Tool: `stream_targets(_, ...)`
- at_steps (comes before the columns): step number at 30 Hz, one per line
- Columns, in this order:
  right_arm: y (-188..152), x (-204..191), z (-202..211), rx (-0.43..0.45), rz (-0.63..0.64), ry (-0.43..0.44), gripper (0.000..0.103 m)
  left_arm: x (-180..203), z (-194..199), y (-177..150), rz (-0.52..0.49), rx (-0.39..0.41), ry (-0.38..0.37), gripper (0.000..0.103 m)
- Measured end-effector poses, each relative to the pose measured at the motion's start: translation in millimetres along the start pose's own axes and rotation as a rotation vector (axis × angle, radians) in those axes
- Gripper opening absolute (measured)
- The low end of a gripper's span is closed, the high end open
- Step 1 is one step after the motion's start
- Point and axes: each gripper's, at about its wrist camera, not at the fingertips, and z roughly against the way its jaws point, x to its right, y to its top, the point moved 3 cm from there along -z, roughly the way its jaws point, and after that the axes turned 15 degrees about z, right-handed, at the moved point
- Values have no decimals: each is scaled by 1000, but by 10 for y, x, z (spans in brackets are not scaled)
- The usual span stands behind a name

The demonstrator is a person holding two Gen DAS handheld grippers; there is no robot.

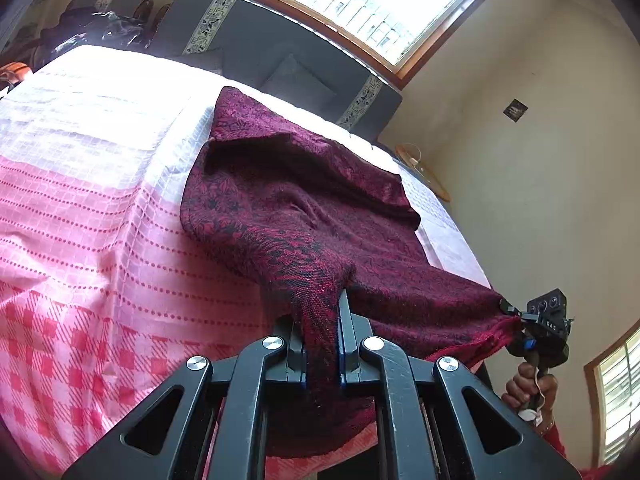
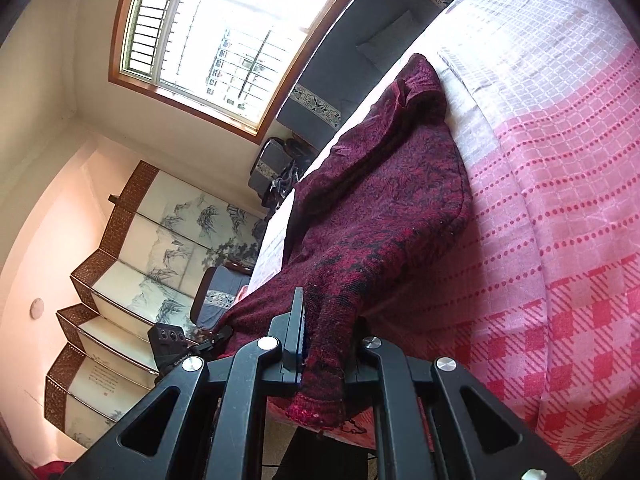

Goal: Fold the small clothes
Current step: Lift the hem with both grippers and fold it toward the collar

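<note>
We see the pink checked bedspread point(image 1: 100, 240) lying broad and bare on the left of the left wrist view, with free room there right to the bed's near edge. Our left tool point(image 1: 322, 344) is clamped on one corner of the dark red patterned garment point(image 1: 288, 200); the cloth hangs down between its fingers. The rest of the garment lies rumpled across the bed, its far end pointing toward the dark headboard point(image 1: 280, 52). Further right, our right tool point(image 1: 510, 310) pinches the other near corner — the hem sags between the two grips, off the bed's edge. A hand point(image 1: 528, 388) holds that tool's handle. In the right wrist view the right tool point(image 2: 326, 344) grips cloth too. Beyond stand a barred window point(image 2: 208, 36), a painted folding screen point(image 2: 160, 240) and plain cream walls.
</note>
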Motion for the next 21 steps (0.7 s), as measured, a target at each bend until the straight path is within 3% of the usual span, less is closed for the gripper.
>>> stream_targets(8, 653, -83, -134, 26, 52, -15, 10, 220, -159, 498, 12, 61, -22, 10)
stream_targets(21, 1547, 105, -684, 11, 71, -65, 10, 242, -700, 1320, 52, 120, 23, 11)
